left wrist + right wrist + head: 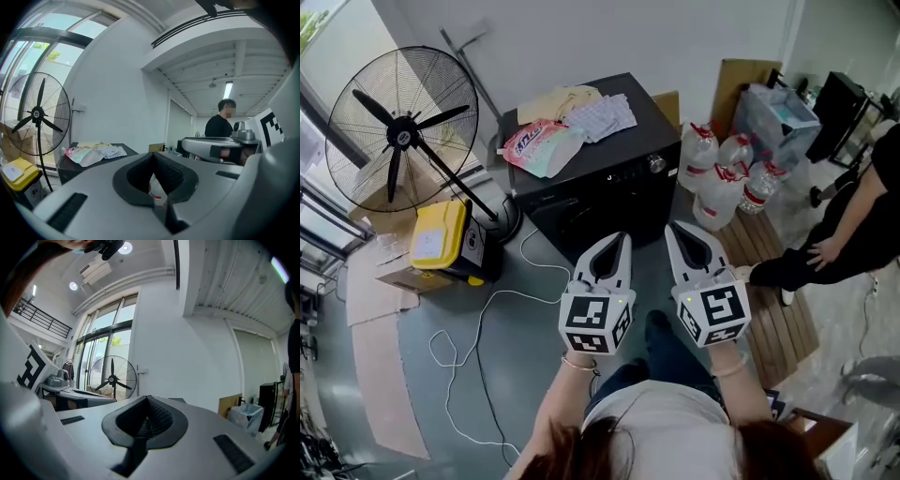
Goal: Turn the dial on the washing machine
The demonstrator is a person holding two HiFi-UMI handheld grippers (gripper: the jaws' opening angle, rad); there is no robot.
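Note:
The black washing machine (591, 183) stands on the floor ahead of me, with its silver dial (655, 164) at the right end of the front panel. My left gripper (617, 242) and right gripper (673, 231) are held side by side in the air, short of the machine and apart from it. Both point toward its front. Each has its jaws shut with nothing between them. In the left gripper view the gripper (153, 154) faces the machine's top (123, 148), and the right gripper's body (211, 145) shows beside it. The right gripper (148, 398) faces a white wall.
A detergent pouch (539, 145), cloths and papers (605, 117) lie on the machine. A big standing fan (398, 136) and a yellow box (439, 234) are at the left. Water bottles (722, 178), a wooden pallet (769, 309) and a person in black (853, 225) are at the right. A white cable (487, 309) trails over the floor.

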